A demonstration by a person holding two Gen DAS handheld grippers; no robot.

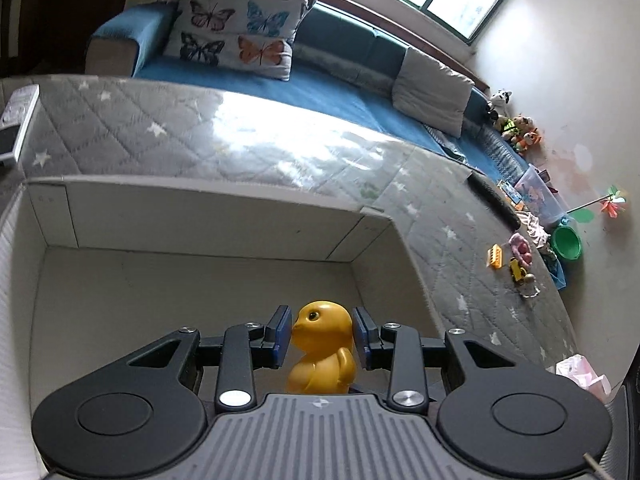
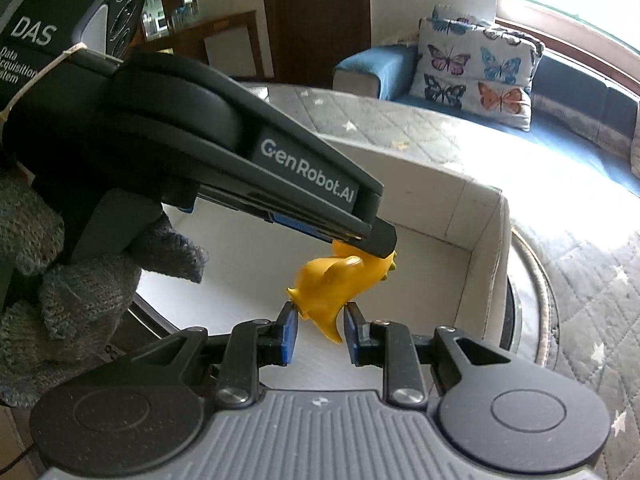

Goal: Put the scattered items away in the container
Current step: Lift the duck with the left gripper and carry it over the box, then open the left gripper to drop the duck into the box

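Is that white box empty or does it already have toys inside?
Empty as far as visible: the white box shows only bare floor, and the yellow duck hangs gripped above it.

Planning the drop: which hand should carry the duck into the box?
Left, likely: the left gripper clamps the duck squarely by the head above the box floor, while the right gripper only pinches its tail end.

Beneath my left gripper (image 1: 322, 334) the white box (image 1: 208, 216) lies open-topped, its floor bare ahead of the fingers, so I have room to descend. Its walls hem me in ahead and on both sides. From my right gripper (image 2: 320, 330), the left gripper's body (image 2: 224, 152) crosses overhead to the left, blocking that way; the right stays free up to the box wall.
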